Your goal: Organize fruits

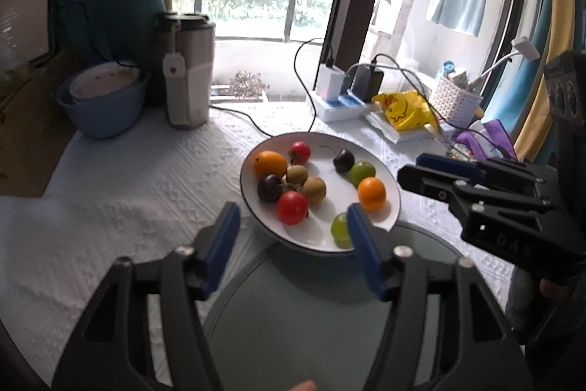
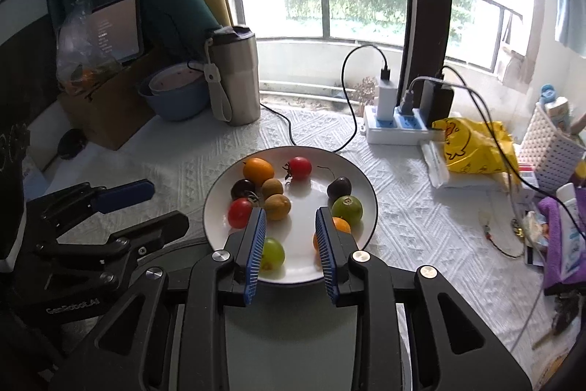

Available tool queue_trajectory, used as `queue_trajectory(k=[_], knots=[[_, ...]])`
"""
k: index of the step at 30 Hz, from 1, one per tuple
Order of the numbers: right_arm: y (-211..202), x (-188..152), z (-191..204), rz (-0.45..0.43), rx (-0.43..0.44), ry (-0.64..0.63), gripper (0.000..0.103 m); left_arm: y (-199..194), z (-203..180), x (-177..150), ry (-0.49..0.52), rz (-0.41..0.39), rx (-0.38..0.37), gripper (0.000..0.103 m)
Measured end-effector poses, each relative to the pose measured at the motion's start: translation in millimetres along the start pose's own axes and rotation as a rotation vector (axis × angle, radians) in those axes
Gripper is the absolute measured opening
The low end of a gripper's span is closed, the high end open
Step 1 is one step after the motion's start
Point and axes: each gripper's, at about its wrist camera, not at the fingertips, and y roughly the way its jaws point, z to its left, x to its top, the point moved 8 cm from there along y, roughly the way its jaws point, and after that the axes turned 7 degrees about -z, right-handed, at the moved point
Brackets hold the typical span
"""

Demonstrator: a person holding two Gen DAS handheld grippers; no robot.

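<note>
A white plate [image 1: 393,198] [image 2: 216,204] on the white tablecloth holds several small fruits: oranges [image 1: 270,163], red tomatoes [image 1: 292,207] [image 2: 299,167], dark cherries [image 1: 343,159], brown kiwis [image 1: 314,188] and green fruits [image 2: 347,209]. A grey-green round plate [image 1: 311,317] [image 2: 289,328] lies nearer, partly under the white one. My left gripper [image 1: 293,233] is open and empty just in front of the white plate. My right gripper [image 2: 290,226] is open and empty over the plate's near edge; it also shows in the left wrist view [image 1: 425,171].
A steel tumbler [image 2: 234,76] and a blue bowl [image 2: 175,98] stand at the back left. A power strip with chargers [image 2: 395,127], a yellow bag [image 2: 472,145], a white basket [image 2: 549,149] and clutter sit at the right. Cables cross the cloth behind the plate.
</note>
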Motion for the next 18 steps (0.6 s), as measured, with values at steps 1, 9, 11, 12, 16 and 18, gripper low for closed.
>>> queue_trajectory(k=[1,9,11,12,16,18], knots=[[-3,1,1,-0.005,-0.002,-0.002,0.031,-6,0,1,0.002,-0.010,0.001,0.070],[-47,4,12,-0.064,-0.026,-0.016,0.032,-49,-7,10,0.026,-0.096,0.011,0.086],[-57,5,14,-0.077,-0.032,-0.019,0.033,-61,-9,12,0.035,-0.119,0.016,0.089],[-64,6,16,-0.086,-0.035,-0.020,0.035,-67,-10,13,0.036,-0.128,0.016,0.089],[-84,7,20,-0.117,-0.043,-0.019,0.041,-90,-15,15,0.048,-0.163,0.022,0.089],[-97,7,22,-0.136,-0.050,-0.023,0.041,-98,-17,16,0.052,-0.174,0.022,0.089]])
